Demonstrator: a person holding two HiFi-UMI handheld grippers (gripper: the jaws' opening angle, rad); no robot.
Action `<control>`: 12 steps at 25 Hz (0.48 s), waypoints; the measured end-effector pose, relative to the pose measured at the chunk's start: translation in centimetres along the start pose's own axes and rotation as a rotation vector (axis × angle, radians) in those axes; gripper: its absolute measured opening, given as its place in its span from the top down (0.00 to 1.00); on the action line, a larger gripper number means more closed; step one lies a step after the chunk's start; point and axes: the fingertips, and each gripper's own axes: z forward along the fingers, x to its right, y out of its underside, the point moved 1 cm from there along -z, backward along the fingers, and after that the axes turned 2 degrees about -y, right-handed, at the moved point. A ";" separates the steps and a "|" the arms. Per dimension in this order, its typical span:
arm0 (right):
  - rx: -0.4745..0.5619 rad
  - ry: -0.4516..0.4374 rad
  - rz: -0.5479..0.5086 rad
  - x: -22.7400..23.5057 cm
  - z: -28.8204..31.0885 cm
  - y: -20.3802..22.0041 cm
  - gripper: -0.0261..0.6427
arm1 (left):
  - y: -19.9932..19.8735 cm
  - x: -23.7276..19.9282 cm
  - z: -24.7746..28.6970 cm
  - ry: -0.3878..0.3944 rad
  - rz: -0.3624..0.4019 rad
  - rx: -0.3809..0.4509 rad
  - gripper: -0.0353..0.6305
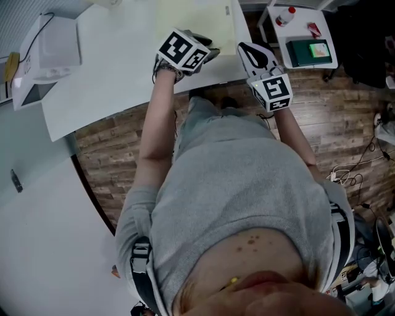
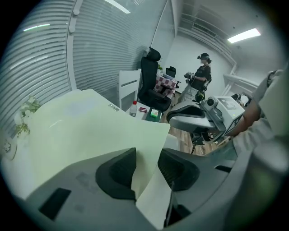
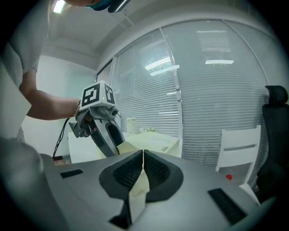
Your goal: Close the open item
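A pale yellow folder [image 1: 194, 18] lies on the white table [image 1: 117, 68], its near cover lifted at the table's front edge. My left gripper [image 1: 208, 53] reaches that corner from the left. In the left gripper view the cover [image 2: 90, 131] runs between the left gripper's [image 2: 146, 169] pads, which stand apart, so it is open. My right gripper [image 1: 248, 50] comes in from the right. In its own view the right gripper [image 3: 142, 167] is shut on the thin cover edge [image 3: 153, 145], with the left gripper [image 3: 101, 131] just beyond.
A white box [image 1: 46, 52] sits at the table's left end. A small side table [image 1: 327, 58] with a green book and a bottle stands to the right, over wooden floor with cables [image 1: 355, 170]. An office chair [image 2: 151, 81] and a standing person [image 2: 201, 76] are farther off.
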 end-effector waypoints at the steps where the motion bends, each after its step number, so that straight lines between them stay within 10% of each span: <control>1: -0.001 0.003 0.000 0.0 0.0 0.0 0.86 | 0.0 0.1 0.0 -0.001 0.010 -0.003 0.72; 12: -0.006 0.000 0.002 -0.1 -0.3 0.2 0.86 | 0.3 0.4 0.2 0.036 -0.071 0.130 0.70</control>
